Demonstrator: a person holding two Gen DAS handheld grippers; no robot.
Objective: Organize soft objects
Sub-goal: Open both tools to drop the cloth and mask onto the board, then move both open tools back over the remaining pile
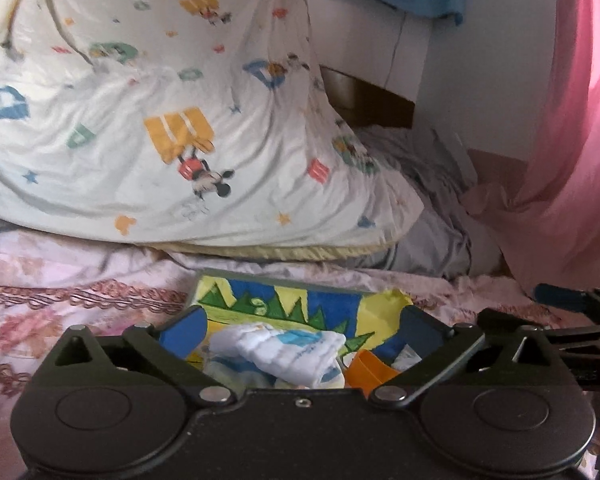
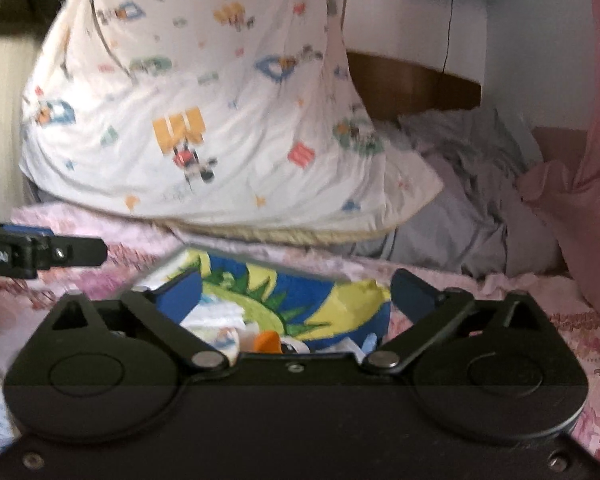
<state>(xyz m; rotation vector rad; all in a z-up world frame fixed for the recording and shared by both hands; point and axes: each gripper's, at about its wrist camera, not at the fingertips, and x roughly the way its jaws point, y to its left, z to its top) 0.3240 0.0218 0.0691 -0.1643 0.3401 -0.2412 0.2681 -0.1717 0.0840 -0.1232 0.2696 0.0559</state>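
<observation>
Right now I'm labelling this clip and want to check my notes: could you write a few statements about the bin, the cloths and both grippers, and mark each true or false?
1. The storage bin has a yellow, blue and green pattern inside. True.
2. A rolled white-and-blue cloth lies in the bin. True.
3. The left gripper is shut on that cloth. False: its fingers stand wide apart, with the cloth lying loose between them.
4. The right gripper is open over the bin. True.
5. The big cartoon-print quilt is stuffed inside the bin. False: it is heaped on the bed behind the bin.
6. The curtain on the right is green. False: it is pink.
</observation>
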